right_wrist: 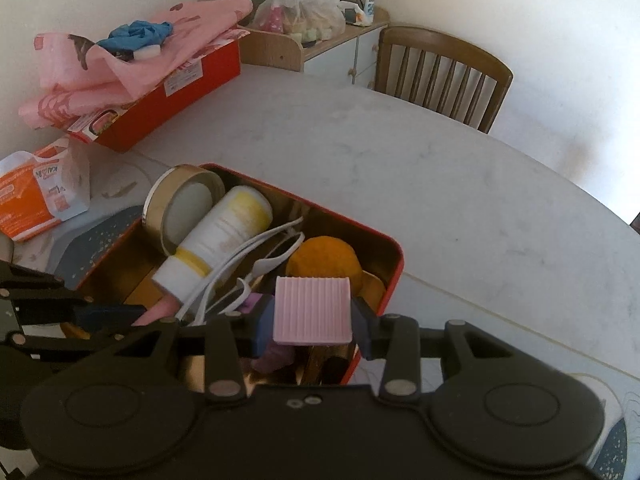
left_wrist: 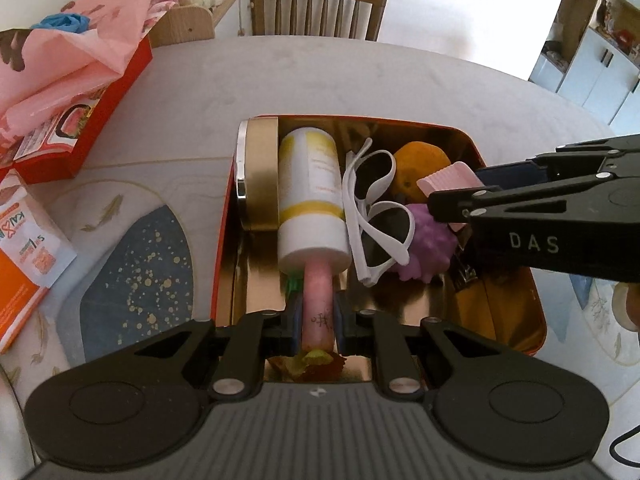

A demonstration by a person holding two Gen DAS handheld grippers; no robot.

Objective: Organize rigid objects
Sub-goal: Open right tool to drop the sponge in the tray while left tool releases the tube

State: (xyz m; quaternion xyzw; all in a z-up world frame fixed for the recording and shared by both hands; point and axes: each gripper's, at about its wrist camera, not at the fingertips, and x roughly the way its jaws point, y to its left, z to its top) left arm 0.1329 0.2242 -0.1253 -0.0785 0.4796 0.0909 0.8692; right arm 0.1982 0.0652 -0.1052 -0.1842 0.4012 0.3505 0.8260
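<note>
Over the tin [left_wrist: 516, 152], left tongs [left_wrist: 318, 322] clamp a pink stick [left_wrist: 318, 300]; right tongs [right_wrist: 312, 322], seemingly, a ribbed block [right_wrist: 312, 310].

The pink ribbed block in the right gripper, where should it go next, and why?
Probably lower it a little, then let go. The right gripper holds the pink block above the red tin, just over the purple toy, with the orange ball beyond.

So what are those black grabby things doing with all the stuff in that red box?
A person is packing things into the red tin. The left tool is clamped on a pink stick low inside the tin, just below the white and yellow bottle. The right tool holds a ribbed pink block above the purple toy and white sunglasses.
</note>
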